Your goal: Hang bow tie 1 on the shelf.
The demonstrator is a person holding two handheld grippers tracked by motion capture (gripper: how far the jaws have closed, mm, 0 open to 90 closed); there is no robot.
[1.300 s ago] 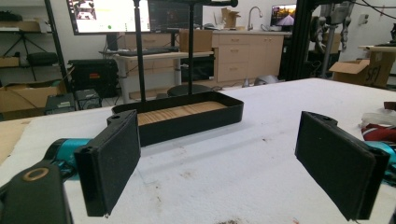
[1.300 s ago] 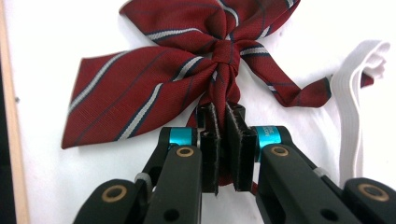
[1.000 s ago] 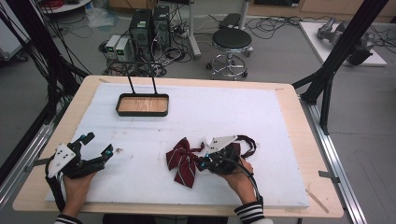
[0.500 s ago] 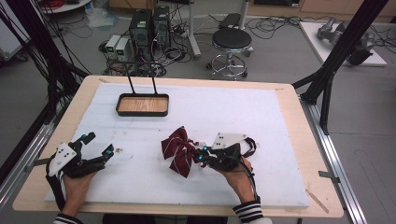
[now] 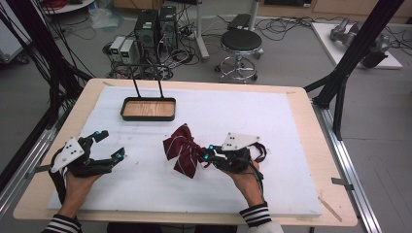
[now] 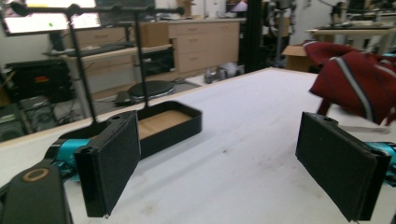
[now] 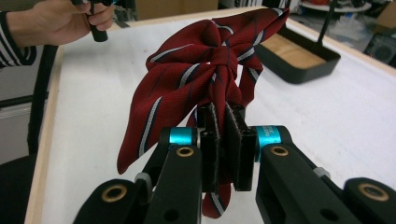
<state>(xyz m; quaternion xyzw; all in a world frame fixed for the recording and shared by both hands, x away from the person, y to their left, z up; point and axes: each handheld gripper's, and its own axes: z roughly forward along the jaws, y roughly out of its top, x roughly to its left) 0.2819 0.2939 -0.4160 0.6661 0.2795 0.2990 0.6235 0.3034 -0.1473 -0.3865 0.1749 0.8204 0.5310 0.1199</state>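
right tongs (image 7: 223,135): jaws are clamping tight on the dark red striped bow tie (image 7: 205,70), pinching the fabric just below its knot; a strip of cloth is hanging out under the pads.
right tongs, high view (image 5: 206,156): sitting near the middle of the worktop (image 5: 291,145), pointing left, with the person's right hand (image 5: 248,182) gripping from behind.
bow tie location (image 5: 182,150): hanging off the tips of the right tongs, loops and tails fanning out to the left, over the white mat; cannot tell whether the lower tails are touching the mat.
left tongs (image 6: 233,158): jaws are standing wide apart, nothing between the pads, nothing held.
left tongs, high view (image 5: 109,145): sitting near the left edge of the worktop, well apart from the bow tie, pointing right and slightly away from the person; left hand (image 5: 77,187) is holding it.
left hand, right gripper view (image 7: 60,18): showing at top left, fingers wrapping a black handle.
black tray (image 5: 148,109): standing at the far left of the mat, wood-coloured floor inside, two thin black uprights rising from its far rim; well apart from both tongs.
tray, left gripper view (image 6: 168,123): lying just past the left pad, bow tie (image 6: 359,79) showing at far right.
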